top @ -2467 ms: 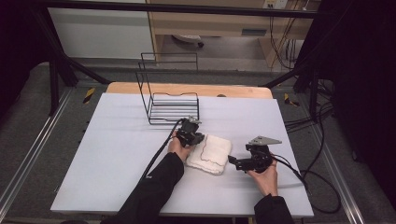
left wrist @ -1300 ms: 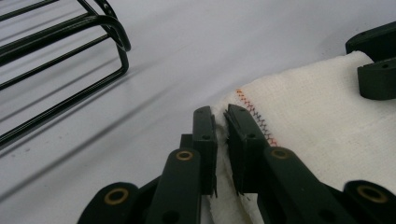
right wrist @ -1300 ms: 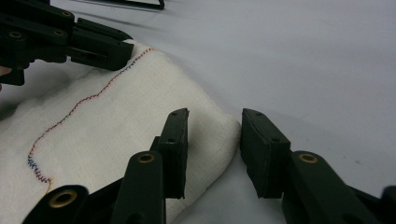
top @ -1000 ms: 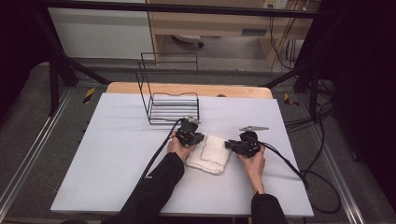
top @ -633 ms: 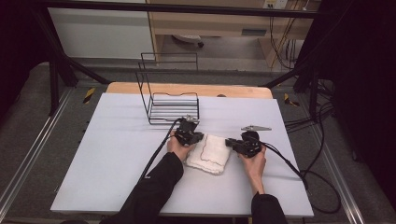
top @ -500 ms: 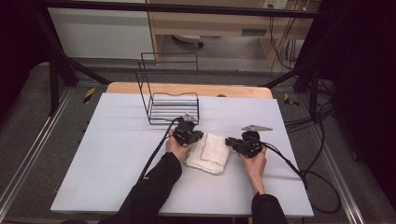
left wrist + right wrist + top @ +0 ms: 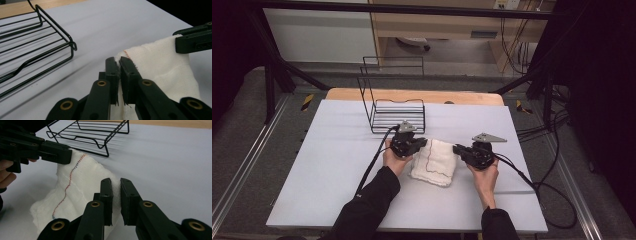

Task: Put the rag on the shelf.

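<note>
Even overhead light is falling on the pale grey table top [image 7: 332,165], leaving it bright while the surrounding floor and frame are sinking into darkness. The black wire rack [image 7: 32,55] is casting soft, faint shadows beside its bars. The high view is looking soft and slightly grainy. In both gripper views the nearest jaws are blurring, and the white stitched cloth [image 7: 77,187] is glowing close to overexposure.
</note>
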`<move>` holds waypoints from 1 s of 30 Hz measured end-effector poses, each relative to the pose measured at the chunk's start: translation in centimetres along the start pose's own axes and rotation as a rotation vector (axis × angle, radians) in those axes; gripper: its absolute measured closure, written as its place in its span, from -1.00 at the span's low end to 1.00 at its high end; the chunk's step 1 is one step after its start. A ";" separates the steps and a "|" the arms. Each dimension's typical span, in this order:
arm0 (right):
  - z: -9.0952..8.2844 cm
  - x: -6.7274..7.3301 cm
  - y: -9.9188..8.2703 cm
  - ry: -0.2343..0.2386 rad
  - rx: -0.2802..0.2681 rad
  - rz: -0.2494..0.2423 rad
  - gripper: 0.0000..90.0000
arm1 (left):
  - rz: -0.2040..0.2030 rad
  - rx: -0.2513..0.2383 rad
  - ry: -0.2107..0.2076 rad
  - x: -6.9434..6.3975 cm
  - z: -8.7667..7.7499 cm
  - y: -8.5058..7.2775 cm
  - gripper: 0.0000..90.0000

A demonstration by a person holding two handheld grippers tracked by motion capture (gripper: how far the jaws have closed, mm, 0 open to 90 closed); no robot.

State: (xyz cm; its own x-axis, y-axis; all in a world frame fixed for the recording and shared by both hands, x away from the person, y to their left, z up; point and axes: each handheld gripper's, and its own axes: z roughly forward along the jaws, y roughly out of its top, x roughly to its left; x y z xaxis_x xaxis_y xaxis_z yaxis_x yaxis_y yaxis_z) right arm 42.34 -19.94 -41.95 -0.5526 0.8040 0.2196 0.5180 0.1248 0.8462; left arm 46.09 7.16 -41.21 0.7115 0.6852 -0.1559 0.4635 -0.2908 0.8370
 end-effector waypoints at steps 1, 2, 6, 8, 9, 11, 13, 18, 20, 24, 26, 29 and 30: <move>-0.1 0.2 0.1 0.002 -0.007 -0.008 0.80 | 0.002 -0.007 0.001 -0.1 -0.2 0.0 0.88; -0.2 0.3 0.2 0.002 -0.015 -0.017 0.80 | 0.005 -0.016 0.002 -0.2 -0.5 0.0 0.88; -0.7 0.9 0.5 0.010 -0.044 -0.025 0.81 | 0.011 -0.045 -0.003 -0.3 -1.5 -0.1 0.88; -0.9 1.1 0.6 0.014 -0.056 -0.030 0.81 | 0.012 -0.063 -0.004 -0.3 -2.0 -0.1 0.88; -1.1 1.2 0.6 0.014 -0.058 -0.041 0.81 | 0.010 -0.074 -0.003 -0.4 -2.2 -0.1 0.88; -1.3 1.5 0.8 0.016 -0.072 -0.059 0.81 | 0.011 -0.096 -0.004 -0.5 -2.7 -0.2 0.88; -1.5 1.8 0.9 0.018 -0.088 -0.071 0.81 | 0.008 -0.121 -0.007 -0.5 -3.1 -0.3 0.88; -2.2 2.7 1.2 0.025 -0.137 -0.098 0.81 | 0.006 -0.168 -0.013 -0.7 -4.2 -0.5 0.88; -2.4 2.9 1.3 0.023 -0.146 -0.106 0.81 | 0.011 -0.180 -0.015 -0.8 -4.6 -0.5 0.88; -2.8 3.4 1.6 0.025 -0.168 -0.118 0.81 | 0.012 -0.207 -0.018 -1.0 -5.4 -0.3 0.88; -2.9 3.5 1.7 0.027 -0.176 -0.121 0.81 | 0.017 -0.219 -0.018 -1.0 -5.8 -0.2 0.88; -3.3 3.8 2.1 0.030 -0.195 -0.134 0.81 | 0.020 -0.246 -0.020 -1.2 -6.4 0.0 0.88; -3.5 4.0 2.2 0.028 -0.202 -0.140 0.81 | 0.023 -0.255 -0.020 -1.3 -6.6 0.1 0.88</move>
State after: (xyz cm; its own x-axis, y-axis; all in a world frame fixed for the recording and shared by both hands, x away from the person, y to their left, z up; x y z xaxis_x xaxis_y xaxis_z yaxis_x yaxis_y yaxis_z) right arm 39.01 -18.46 -37.52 -0.6289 0.7704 0.1048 0.2955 0.1122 0.9487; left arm 41.69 10.69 -37.48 0.7315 0.6666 -0.1436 0.3008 -0.1265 0.9453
